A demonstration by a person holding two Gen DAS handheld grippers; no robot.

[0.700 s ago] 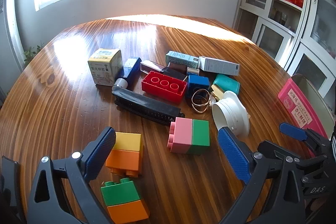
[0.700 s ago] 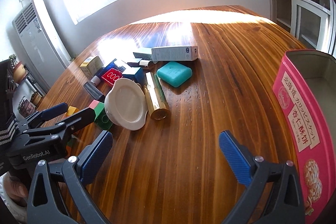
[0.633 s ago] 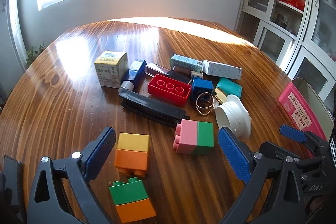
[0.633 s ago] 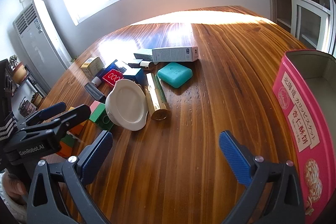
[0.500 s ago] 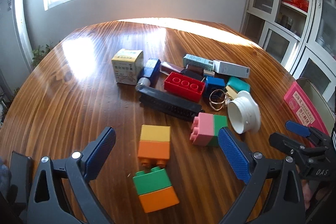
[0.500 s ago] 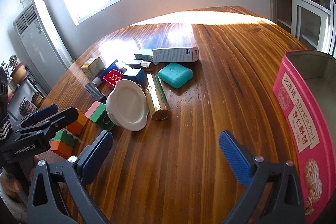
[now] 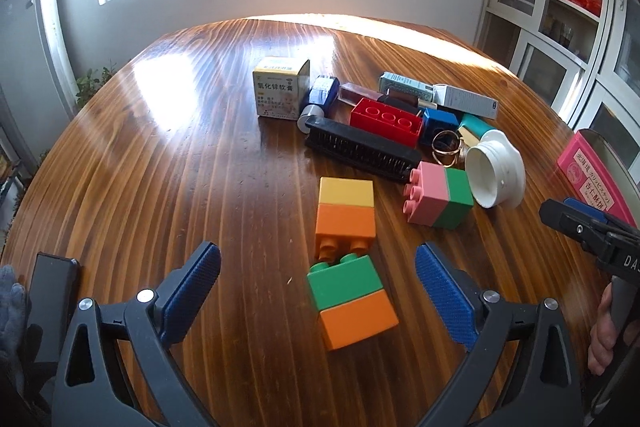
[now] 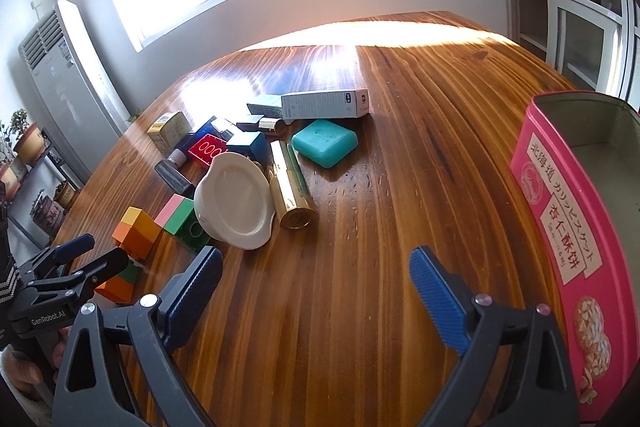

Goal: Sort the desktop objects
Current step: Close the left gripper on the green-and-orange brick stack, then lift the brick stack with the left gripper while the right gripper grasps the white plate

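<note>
Both tools are released, grasping nothing. The left tool hovers over the green-orange block; the pink tin, seemingly empty, stands right of the right tool on the bench.

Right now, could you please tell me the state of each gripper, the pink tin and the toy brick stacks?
left gripper: open, empty
right gripper: open, empty
pink tin: lid off, nothing visible inside
green-and-orange brick stack: on its side
yellow-and-orange brick stack: on its side
pink-and-green brick stack: on its side
</note>
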